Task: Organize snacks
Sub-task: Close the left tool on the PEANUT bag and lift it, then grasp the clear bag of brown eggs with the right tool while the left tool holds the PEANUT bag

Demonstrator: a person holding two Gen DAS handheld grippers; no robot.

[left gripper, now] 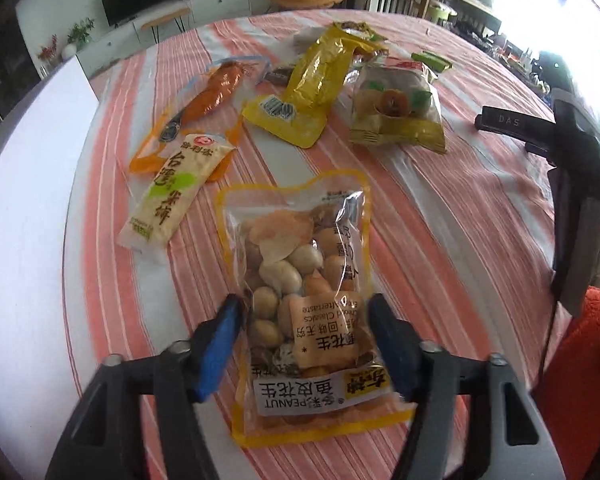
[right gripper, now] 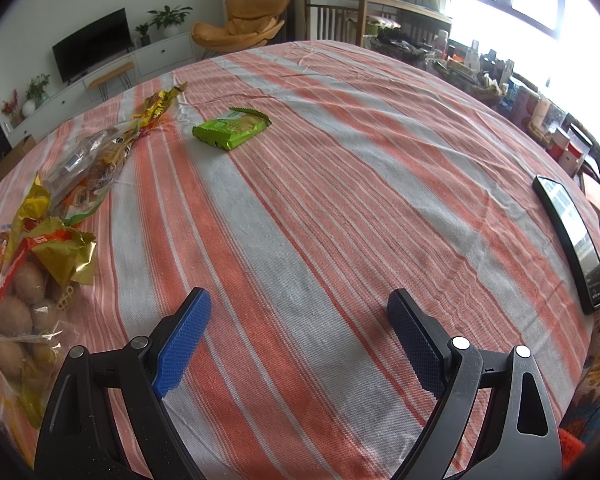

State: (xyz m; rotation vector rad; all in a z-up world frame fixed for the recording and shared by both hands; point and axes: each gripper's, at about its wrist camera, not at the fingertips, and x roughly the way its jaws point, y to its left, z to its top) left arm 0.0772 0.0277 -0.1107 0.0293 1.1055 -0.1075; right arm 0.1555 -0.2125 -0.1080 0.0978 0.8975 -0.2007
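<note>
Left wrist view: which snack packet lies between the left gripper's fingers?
The clear, yellow-edged peanut packet. It lies flat between the blue pads of the left gripper; the other packets, such as the white rice cracker packet, lie farther up the table.

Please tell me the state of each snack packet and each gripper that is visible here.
Peanut bag: sealed, flat, between left gripper's fingers.
Left gripper: open, straddling the bag.
Right gripper: open, empty.
Green packet: sealed, lying alone.
Yellow pouch: crumpled, lying flat.
Rice cracker packet: sealed, flat.
</note>
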